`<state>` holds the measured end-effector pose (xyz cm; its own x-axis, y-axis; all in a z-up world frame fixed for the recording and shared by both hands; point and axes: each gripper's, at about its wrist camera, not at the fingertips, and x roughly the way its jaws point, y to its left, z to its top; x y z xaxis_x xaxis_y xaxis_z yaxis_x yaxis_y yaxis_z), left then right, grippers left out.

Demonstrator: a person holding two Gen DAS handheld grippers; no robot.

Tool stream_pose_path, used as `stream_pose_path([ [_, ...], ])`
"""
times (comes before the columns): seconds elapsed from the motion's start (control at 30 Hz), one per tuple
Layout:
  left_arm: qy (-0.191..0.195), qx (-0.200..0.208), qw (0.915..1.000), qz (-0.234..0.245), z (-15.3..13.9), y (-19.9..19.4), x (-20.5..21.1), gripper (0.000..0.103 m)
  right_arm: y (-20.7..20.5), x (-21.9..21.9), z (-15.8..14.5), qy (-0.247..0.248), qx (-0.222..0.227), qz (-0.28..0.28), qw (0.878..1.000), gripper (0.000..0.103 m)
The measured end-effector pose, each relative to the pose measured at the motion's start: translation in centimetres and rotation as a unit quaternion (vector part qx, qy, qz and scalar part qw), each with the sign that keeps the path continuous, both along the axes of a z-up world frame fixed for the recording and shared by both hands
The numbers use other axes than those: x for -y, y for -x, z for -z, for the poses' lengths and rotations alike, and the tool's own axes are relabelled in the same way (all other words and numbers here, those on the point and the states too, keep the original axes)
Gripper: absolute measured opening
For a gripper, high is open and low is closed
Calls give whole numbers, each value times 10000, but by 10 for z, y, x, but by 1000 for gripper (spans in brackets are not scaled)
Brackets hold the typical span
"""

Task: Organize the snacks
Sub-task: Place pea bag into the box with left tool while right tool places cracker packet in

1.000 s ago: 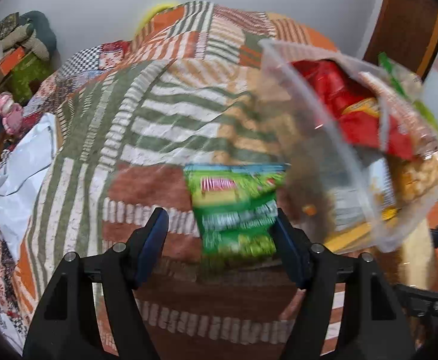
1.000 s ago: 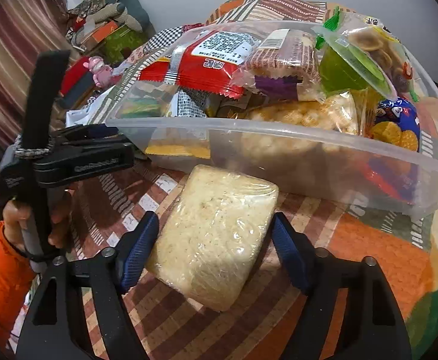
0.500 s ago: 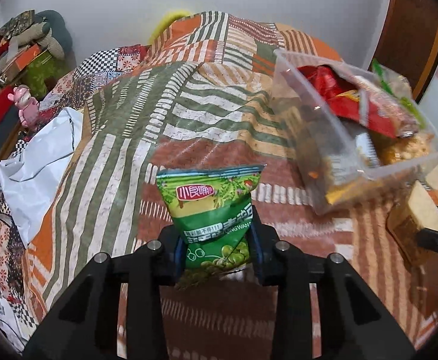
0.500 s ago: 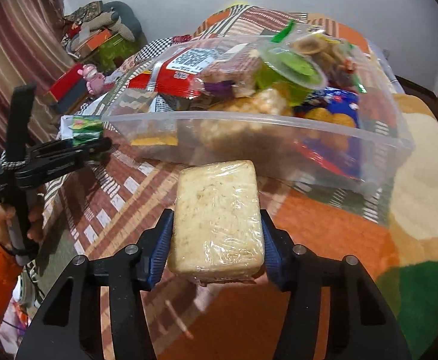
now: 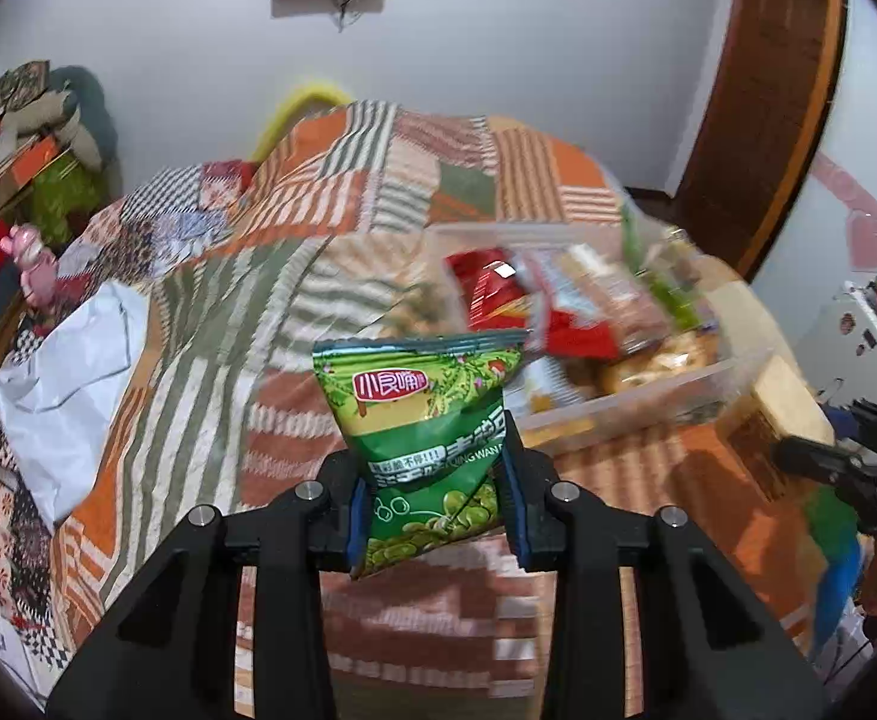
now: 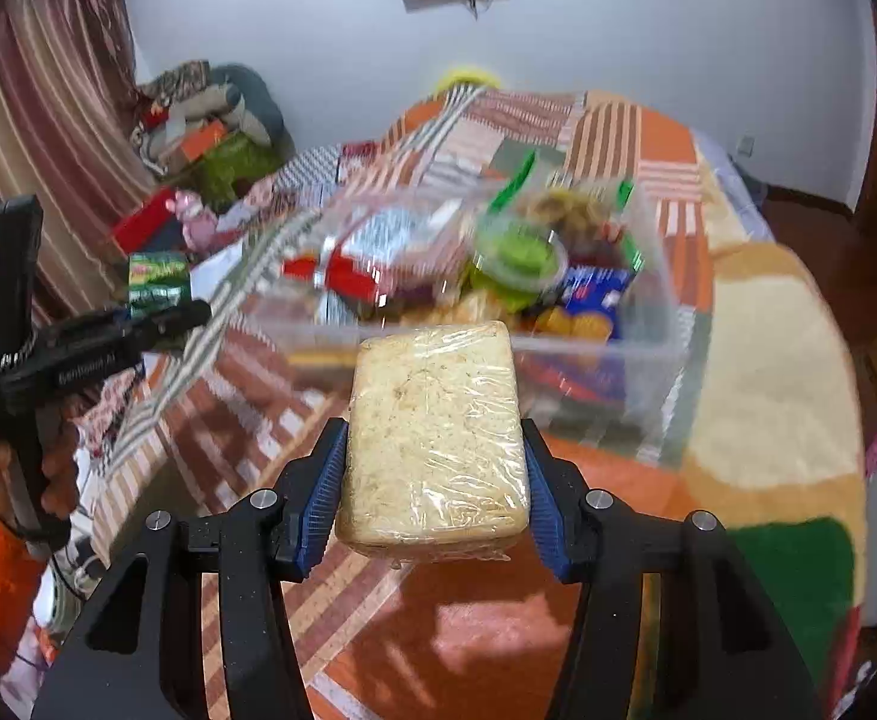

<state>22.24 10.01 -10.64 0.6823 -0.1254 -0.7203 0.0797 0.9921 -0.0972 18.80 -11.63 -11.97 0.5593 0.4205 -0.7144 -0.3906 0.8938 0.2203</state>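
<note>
Two snacks are up off the bed: left gripper [image 5: 435, 495] fingers clamp the green pea bag [image 5: 423, 432], right gripper [image 6: 432, 483] squeezes the wrapped noodle block [image 6: 435, 438]. Clear bin [image 6: 648, 360] looks nearly full already, so probably just these to drop in.

— What's the left gripper [image 5: 435, 501] got?
— A green snack bag [image 5: 423, 429], pinched upright between its jaws, above the striped bedspread [image 5: 210, 324].
— And the clear tub [image 5: 630, 402]?
— Right of the bag, full of blurred packets.
</note>
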Motion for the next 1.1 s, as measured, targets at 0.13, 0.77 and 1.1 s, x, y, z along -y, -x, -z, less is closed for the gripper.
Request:
stream_pose_path([
  [0.13,107,76,9997,191,-10,-5,20,35,-7,6,-13,-35,260,137,9996,51],
  [0.77,223,-198,9987,415,20,-65,64,36,-73,35,2,-110,244,771,9967,51],
  [1.1,172,-227,9989,374,28,-70,66,46,-77,31,4,-31,230,795,9966,52],
])
